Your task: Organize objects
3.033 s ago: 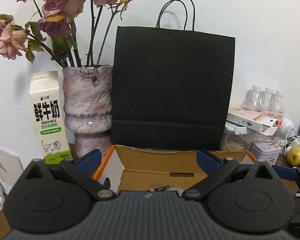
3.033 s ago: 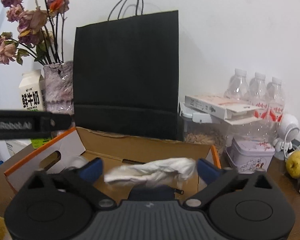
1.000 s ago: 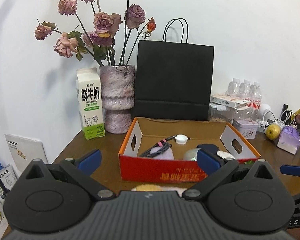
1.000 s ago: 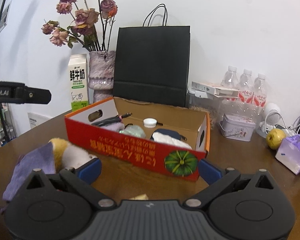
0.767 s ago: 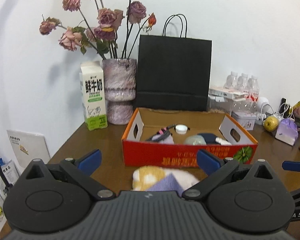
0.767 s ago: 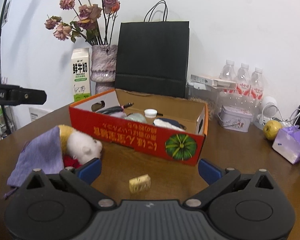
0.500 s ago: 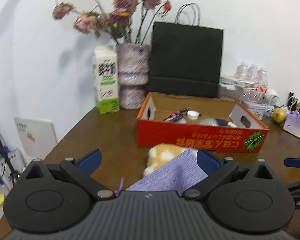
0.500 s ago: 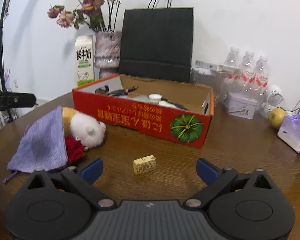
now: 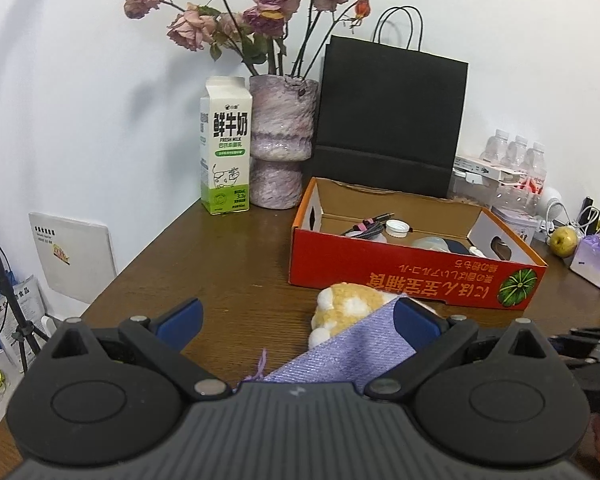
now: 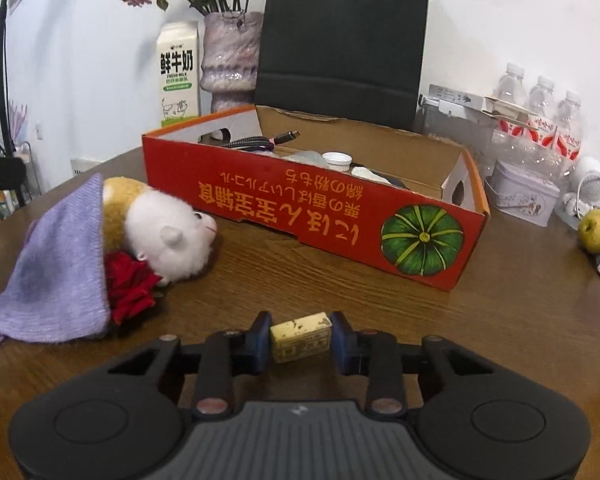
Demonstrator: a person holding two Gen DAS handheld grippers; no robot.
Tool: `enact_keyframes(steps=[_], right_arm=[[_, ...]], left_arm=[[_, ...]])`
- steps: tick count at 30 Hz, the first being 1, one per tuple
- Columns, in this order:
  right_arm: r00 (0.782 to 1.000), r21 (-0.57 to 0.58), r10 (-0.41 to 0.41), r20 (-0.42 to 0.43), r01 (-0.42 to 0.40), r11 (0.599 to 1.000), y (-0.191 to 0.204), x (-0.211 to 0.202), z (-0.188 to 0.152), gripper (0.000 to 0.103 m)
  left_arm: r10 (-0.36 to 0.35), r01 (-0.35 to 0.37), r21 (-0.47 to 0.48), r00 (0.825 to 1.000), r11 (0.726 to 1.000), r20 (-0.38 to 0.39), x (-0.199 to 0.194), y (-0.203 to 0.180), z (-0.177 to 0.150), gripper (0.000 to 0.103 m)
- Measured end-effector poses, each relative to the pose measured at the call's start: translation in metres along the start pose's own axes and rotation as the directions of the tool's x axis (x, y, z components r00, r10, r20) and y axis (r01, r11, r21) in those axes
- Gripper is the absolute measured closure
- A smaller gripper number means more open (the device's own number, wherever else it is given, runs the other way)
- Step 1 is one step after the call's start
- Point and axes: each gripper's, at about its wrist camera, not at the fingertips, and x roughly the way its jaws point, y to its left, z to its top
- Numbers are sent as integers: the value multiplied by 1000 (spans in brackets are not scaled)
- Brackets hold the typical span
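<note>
Gleaming brown wooden table (image 10: 520,312), white wall (image 9: 80,100)

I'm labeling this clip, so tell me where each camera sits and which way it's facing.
Left wrist: rides the left hand-held gripper, open, above the table edge, facing the red box and the wall.
Right wrist: rides the right hand-held gripper, low over the table, shut on a small yellow block, facing the box.
Shared: box, plush toy, purple cloth, milk carton.

Both wrist cameras look forward over their tools, low above the brown wooden table (image 9: 228,264), sharing the red cardboard box (image 9: 412,276) (image 10: 320,216) ahead.
</note>
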Motion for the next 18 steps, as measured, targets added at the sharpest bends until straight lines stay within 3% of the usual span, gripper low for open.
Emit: enact_keyframes(steps=[7,18], right_arm=[[994,20,-12,107,10,1000,6,-47,-13,73],[969,90,-151,195,136,987,2,-102,-53,73]], left_arm=[[3,-3,-17,1000,1000,-13,2,9,0,0],[-57,62,36,989,997,-135,12,3,-19,0]])
